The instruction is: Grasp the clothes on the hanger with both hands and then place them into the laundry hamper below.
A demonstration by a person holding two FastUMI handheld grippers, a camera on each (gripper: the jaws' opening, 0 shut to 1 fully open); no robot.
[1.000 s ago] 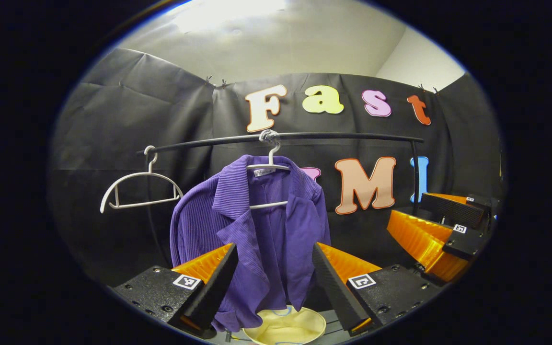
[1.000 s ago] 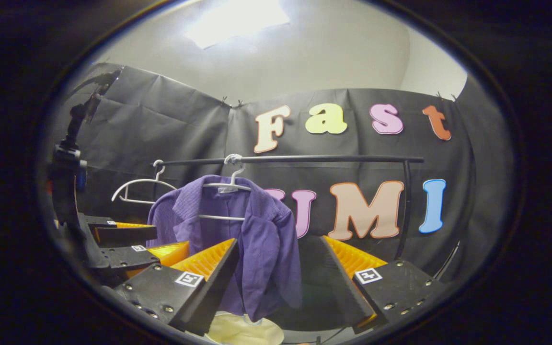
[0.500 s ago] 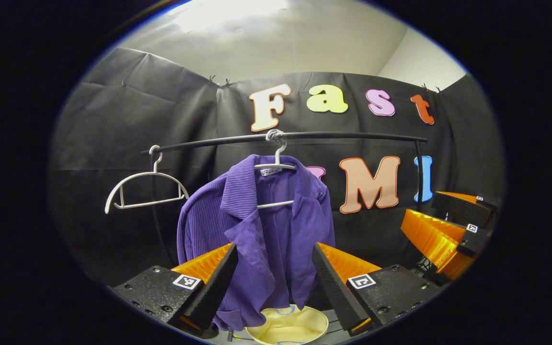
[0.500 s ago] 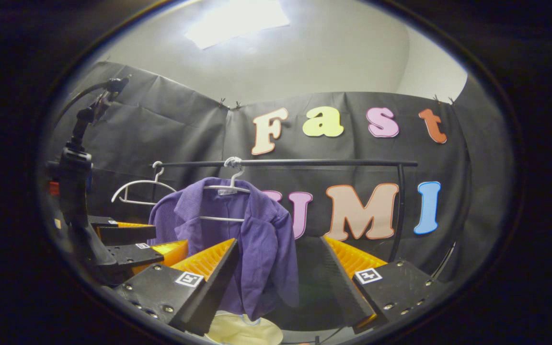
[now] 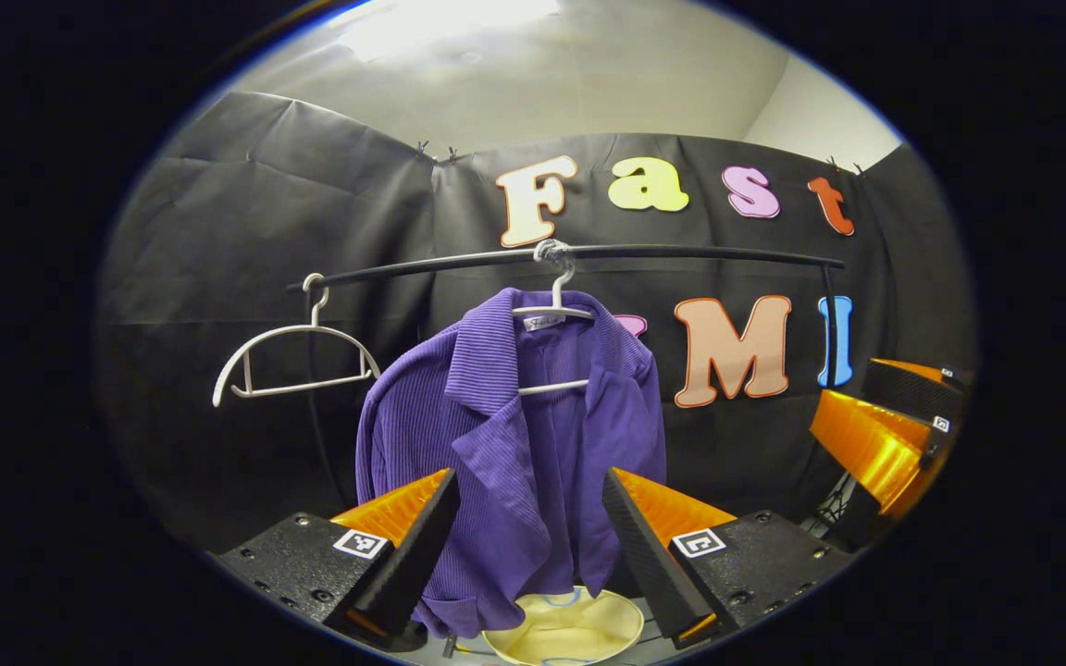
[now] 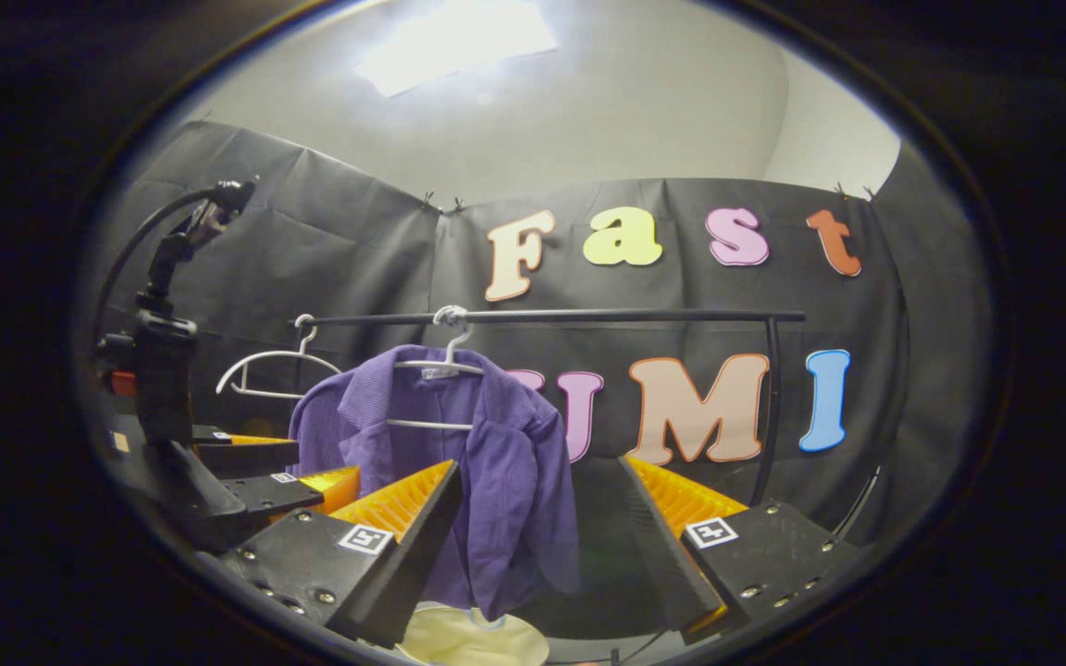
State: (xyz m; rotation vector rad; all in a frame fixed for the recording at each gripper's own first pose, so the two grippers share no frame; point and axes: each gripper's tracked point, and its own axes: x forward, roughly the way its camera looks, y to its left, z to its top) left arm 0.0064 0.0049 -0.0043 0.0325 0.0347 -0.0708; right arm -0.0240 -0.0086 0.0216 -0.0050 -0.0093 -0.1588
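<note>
We see a ribbed purple jacket (image 5: 514, 444) draped on its white hanger (image 5: 551, 314), collar folded open. Both our left gripper (image 5: 530, 536) and right gripper (image 6: 538, 536) hang spread, gripping nothing.

Two white hangers hang on one black rail (image 5: 681, 252): an empty hanger (image 5: 292, 356) toward the rail's left end, and a second hanger (image 5: 553, 310) near the rail's middle carrying the one purple shirt (image 5: 514, 453). One pale hamper (image 5: 565, 631) sits below the shirt. Two grippers: the left gripper (image 5: 528, 536) and the right gripper (image 6: 538, 546).
</note>
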